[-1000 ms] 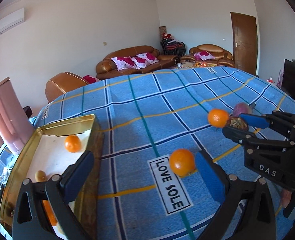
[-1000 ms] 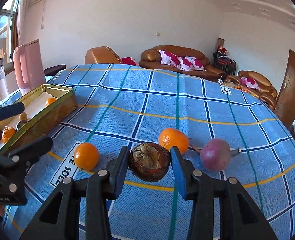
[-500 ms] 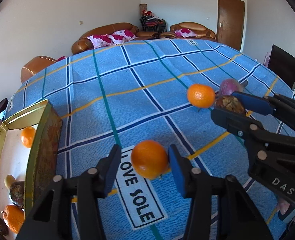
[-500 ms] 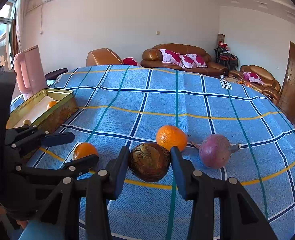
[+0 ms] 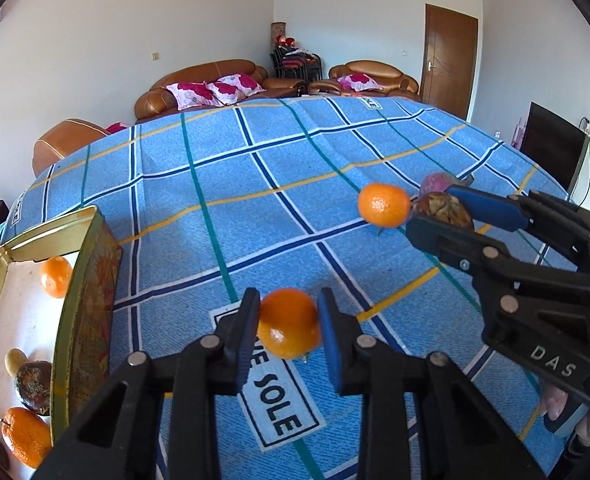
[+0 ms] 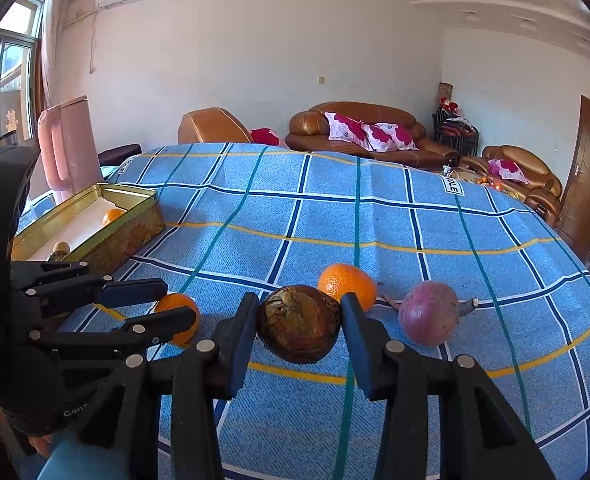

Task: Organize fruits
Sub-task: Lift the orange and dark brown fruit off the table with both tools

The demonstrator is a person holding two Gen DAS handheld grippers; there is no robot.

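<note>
Cloth [image 5: 255, 184], blue with a grid of dark blue, teal and yellow lines, covers the table in front of me. A white label on it reads "LOVE SOLE".

My left gripper [image 5: 289, 324] has just been closing, and its two pads now press on either side of an orange [image 5: 290, 326] that sits over the label. In the right wrist view the same gripper [image 6: 177, 300] reaches in from the left, its fingers clamped across that orange [image 6: 177, 316].

My right gripper [image 6: 299, 326] has its jaws part-way closed, tight against a brown, mottled round fruit [image 6: 299, 324], one pad on each side. In the left wrist view that gripper [image 5: 447, 212] comes in from the right, with the brown fruit [image 5: 443, 208] between its fingers.

Just behind the brown fruit lies a second orange [image 6: 347, 286], resting on the cloth and almost touching it. To its right lies a purple fruit [image 6: 429, 314] with a short stem, near but apart.

A gold tin [image 5: 83, 320] stands open at the left edge of the table. Inside it I see an orange [image 5: 55, 276] at the far end, and at the near end another orange [image 5: 25, 436], a dark brown fruit [image 5: 33, 384] and a small pale one [image 5: 15, 360].

Brown sofas [image 6: 367, 132] with pink cushions stand against the far wall.
</note>
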